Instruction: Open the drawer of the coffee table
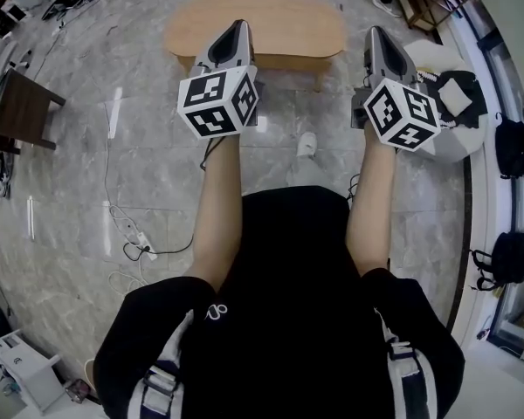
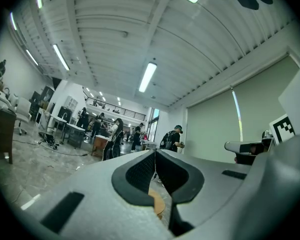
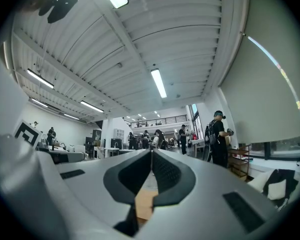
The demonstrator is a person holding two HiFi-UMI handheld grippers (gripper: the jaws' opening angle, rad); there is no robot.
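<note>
- Light wood and oval-topped, the coffee table (image 1: 253, 26) stands on the marble floor (image 1: 157, 173) ahead of the person, well apart from both tools. Its drawer does not show from above.
- The left gripper (image 1: 238, 26) is held level, its fingers (image 2: 140, 171) clenched together on nothing, probably because no handle is within reach.
- The right gripper (image 1: 377, 33) is the same: fingers (image 3: 167, 171) pressed together, empty, aimed out over the room.
- This looks like the approach stage; both tools would need to come down to the table's front.
</note>
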